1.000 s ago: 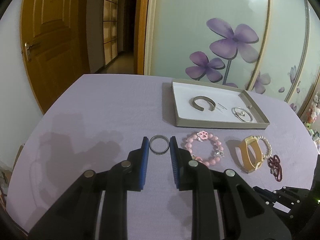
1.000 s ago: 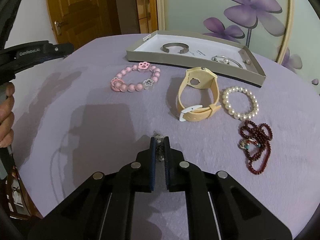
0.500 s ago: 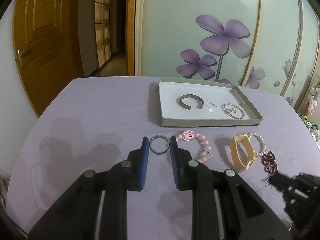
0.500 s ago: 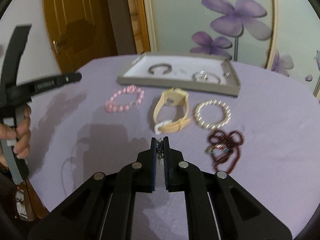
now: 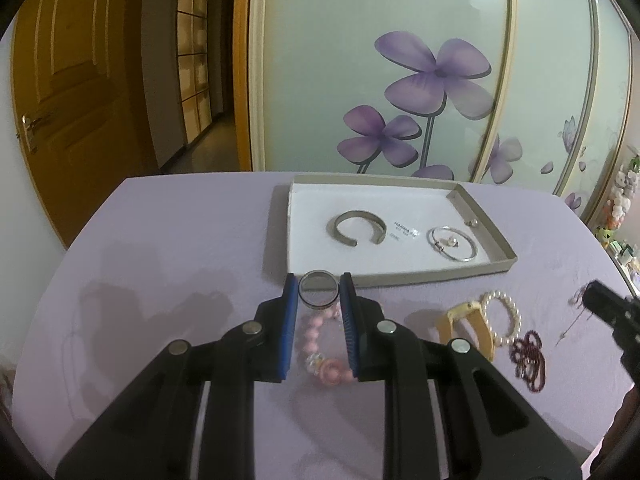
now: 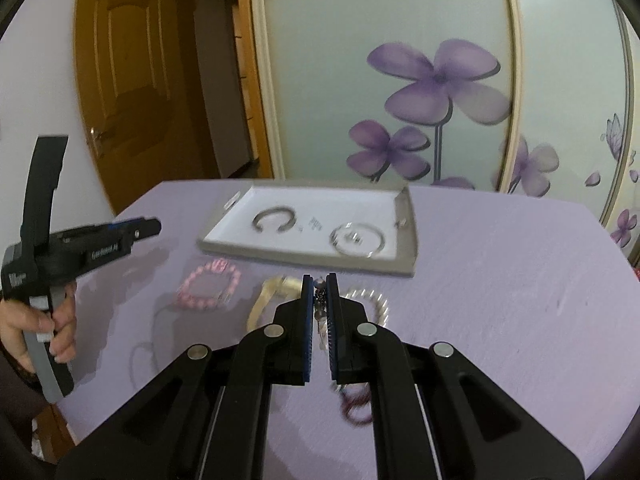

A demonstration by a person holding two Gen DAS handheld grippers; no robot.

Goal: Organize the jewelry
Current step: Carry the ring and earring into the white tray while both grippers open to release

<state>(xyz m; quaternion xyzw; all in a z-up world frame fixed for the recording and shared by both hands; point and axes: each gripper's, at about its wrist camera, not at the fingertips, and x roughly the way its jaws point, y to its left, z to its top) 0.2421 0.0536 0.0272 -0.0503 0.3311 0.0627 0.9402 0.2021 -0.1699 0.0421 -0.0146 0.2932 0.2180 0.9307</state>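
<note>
While the lilac surface (image 5: 168,240) stays spread with loose pieces, both tools have lifted off it and swung toward the tray (image 5: 486,216), which a second ago lay well beyond them. The tray already keeps a cuff (image 5: 356,224) and a thin bangle (image 5: 454,242) on its white floor. Short of the tray's near wall lie the pink beads (image 6: 210,286), the tan watch (image 5: 468,326), the pearls (image 5: 502,316) and the dark red beads (image 5: 528,356), none of them touched.

The left tool (image 5: 319,294) is clamped on a band (image 5: 318,288), carried clear of the surface and now hanging just before the tray's near wall, above the pink beads. The right tool (image 6: 319,312) is pinched on a small dangling charm (image 6: 320,300), too blurred to name more closely, and it too has come up nearer the tray, over the watch and pearls.

To my eye both pieces are on their way in: the next move looks like a short reach over the wall and a release, with four items left on the surface afterwards.
</note>
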